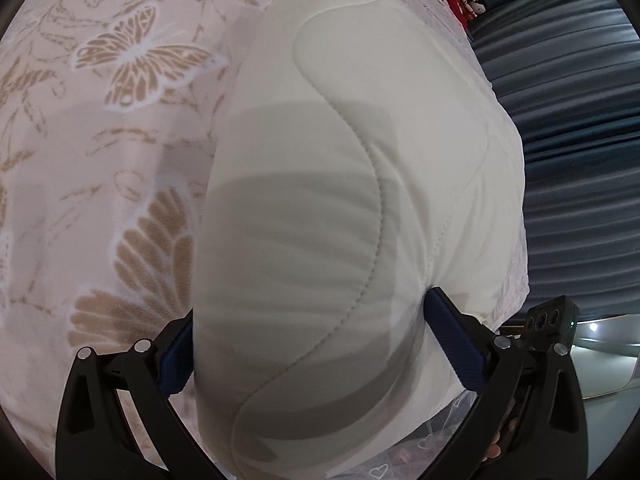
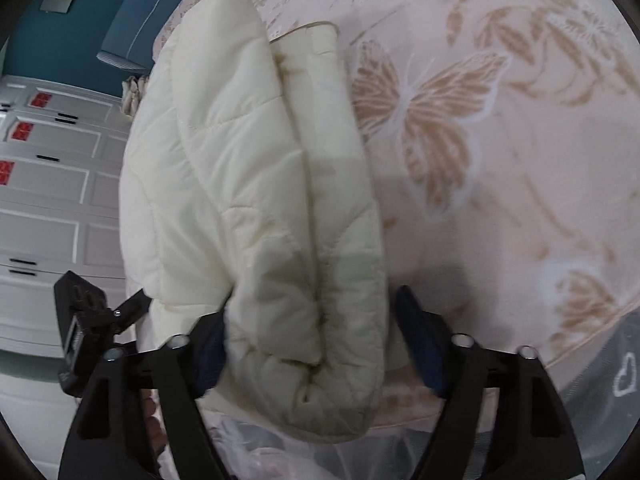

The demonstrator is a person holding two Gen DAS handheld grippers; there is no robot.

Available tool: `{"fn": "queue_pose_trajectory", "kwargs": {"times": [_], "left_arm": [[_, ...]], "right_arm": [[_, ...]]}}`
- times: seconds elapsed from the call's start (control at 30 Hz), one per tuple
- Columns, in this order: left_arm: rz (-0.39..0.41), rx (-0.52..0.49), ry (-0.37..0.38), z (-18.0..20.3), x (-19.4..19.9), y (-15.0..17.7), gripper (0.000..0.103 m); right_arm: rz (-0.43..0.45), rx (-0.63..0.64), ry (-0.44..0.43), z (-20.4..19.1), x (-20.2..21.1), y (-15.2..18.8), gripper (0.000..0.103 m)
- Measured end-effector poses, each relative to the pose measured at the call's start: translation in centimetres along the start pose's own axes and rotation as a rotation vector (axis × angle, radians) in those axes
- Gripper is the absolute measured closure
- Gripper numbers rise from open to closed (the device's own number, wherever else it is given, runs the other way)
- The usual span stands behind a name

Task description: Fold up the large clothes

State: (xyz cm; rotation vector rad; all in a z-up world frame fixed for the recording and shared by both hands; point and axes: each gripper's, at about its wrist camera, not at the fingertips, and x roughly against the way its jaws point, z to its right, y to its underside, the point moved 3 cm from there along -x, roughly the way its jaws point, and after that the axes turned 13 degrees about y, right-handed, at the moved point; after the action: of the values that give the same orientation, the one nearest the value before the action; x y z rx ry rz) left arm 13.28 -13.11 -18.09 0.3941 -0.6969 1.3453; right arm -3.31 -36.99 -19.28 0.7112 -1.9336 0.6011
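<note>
A cream quilted jacket (image 1: pixel 340 184) lies folded into a long bundle on a pink bedspread (image 1: pixel 100 184) with tan butterflies. My left gripper (image 1: pixel 314 344) is open and straddles the bundle's near end. Its blue pads (image 1: pixel 452 344) stand wide on either side, and the fabric fills the gap. In the right wrist view the same jacket (image 2: pixel 248 200) runs away from me, folded edge up. My right gripper (image 2: pixel 316 344) is open around its near end. The left pad (image 2: pixel 212 344) touches the fabric. The right pad stands a little apart from it.
The jacket sits close to the bed's edge, where a sheer lace skirt with heart shapes (image 2: pixel 624 376) hangs. Dark blue pleated fabric (image 1: pixel 580 160) lies beyond the bed in the left view. White drawers (image 2: pixel 48 200) and a blue cushion (image 2: pixel 152 12) stand beyond it in the right view.
</note>
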Motion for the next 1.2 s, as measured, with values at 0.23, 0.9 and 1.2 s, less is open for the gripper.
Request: {"fn": "queue_pose_trajectory", "kwargs": {"times": [0.23,0.9,1.2], "left_arm": [[0.026,-0.195,-0.108,4.8,2.6,0.9,0.037],[0.336,-0.542,-0.224,11.9,18.1,4.0,0.048],[0.482,-0.586,-0.236,11.9,24.6,3.5,0.048]], "right_arm": [[0.095,0.191,0.187,-3.7,3.5,0.1,0.073],[0.505,0.61,0.412,-19.7,14.6,5.9,0.079],[0.641,0.698,0.417,-26.4,16.6,7.5,0.079]]}}
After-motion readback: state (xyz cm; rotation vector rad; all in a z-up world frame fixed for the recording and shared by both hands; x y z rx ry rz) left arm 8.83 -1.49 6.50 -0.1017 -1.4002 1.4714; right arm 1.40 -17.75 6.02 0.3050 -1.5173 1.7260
